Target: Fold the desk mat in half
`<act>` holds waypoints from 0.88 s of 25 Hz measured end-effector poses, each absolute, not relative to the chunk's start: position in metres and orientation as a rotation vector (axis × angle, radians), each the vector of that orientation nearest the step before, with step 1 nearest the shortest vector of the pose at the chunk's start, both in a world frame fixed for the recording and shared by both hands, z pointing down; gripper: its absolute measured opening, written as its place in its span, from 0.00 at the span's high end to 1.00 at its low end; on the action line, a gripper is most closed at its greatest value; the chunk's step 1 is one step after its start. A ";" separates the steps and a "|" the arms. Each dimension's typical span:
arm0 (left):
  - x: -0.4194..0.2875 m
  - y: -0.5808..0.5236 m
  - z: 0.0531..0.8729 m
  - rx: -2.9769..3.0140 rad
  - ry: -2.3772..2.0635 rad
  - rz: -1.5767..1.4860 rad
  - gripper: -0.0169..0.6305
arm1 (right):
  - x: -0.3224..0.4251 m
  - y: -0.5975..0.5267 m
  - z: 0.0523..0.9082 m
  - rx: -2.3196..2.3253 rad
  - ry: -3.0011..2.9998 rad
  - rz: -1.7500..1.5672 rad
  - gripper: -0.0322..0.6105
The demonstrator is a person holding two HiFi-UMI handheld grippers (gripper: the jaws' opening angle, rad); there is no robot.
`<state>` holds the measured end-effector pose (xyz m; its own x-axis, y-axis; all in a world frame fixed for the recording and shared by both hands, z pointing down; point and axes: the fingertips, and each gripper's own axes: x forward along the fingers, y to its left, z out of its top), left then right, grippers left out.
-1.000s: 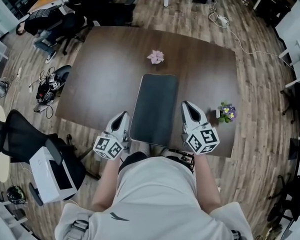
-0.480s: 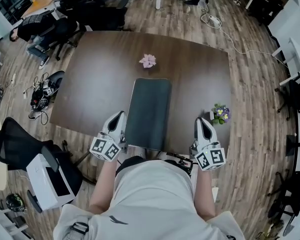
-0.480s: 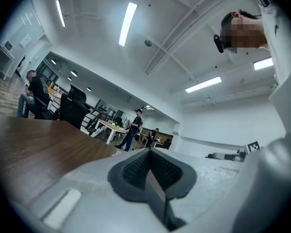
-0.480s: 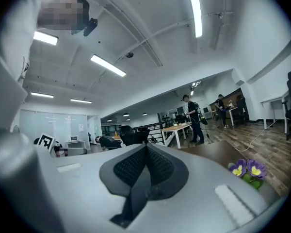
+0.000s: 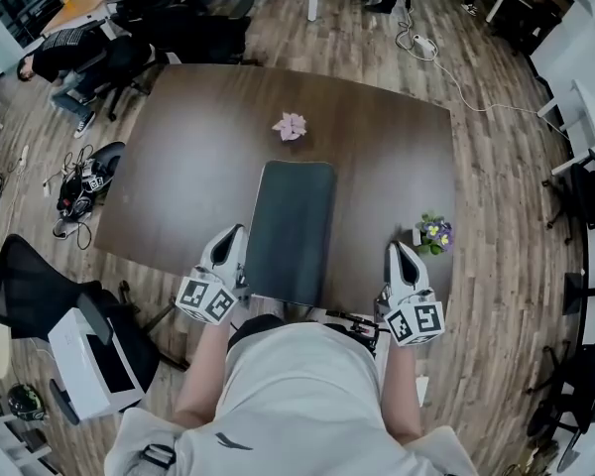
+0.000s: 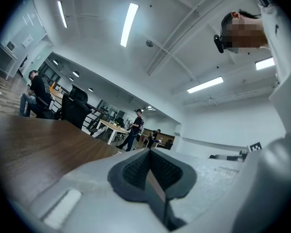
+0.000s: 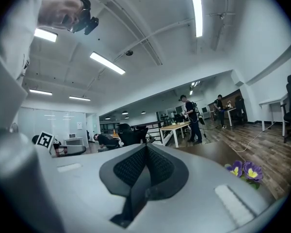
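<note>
The dark grey desk mat [image 5: 291, 231] lies flat as a long narrow rectangle on the brown table [image 5: 178, 167], its near end at the table's front edge. My left gripper [image 5: 233, 236] rests just left of the mat's near corner, shut and holding nothing. My right gripper [image 5: 397, 253] sits well to the right of the mat near the front edge, also shut and empty. In the left gripper view the pads [image 6: 136, 166] meet in a closed seam, with the tabletop stretching away at the left. The right gripper view shows the same closed seam between its pads [image 7: 131, 166].
A pink paper flower [image 5: 290, 125] lies beyond the mat's far end. A small pot of purple flowers [image 5: 433, 232] stands right of my right gripper, seen close by [image 7: 245, 170]. Office chairs [image 5: 25, 286], a white box [image 5: 84, 365] and people surround the table.
My right gripper has moved right, away from the mat's edge, and back toward the front edge. The left gripper has stayed by the mat's near left corner.
</note>
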<state>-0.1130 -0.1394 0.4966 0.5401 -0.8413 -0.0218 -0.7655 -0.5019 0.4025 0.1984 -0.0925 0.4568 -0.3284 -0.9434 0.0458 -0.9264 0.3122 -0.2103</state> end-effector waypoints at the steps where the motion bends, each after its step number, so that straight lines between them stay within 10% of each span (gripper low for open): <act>1: -0.114 -0.140 0.497 2.435 -1.325 -0.306 0.97 | 0.197 -0.093 0.458 -1.768 2.476 -0.308 0.95; 22: -0.113 -0.159 0.499 2.416 -1.345 -0.308 0.97 | 0.199 -0.108 0.468 -1.777 2.460 -0.371 0.95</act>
<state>-0.1131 -0.1591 0.4994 0.5240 -0.8516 -0.0160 -0.7739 -0.4839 0.4087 0.1994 -0.1082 0.4680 -0.3217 -0.9440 0.0731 -0.9236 0.2958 -0.2438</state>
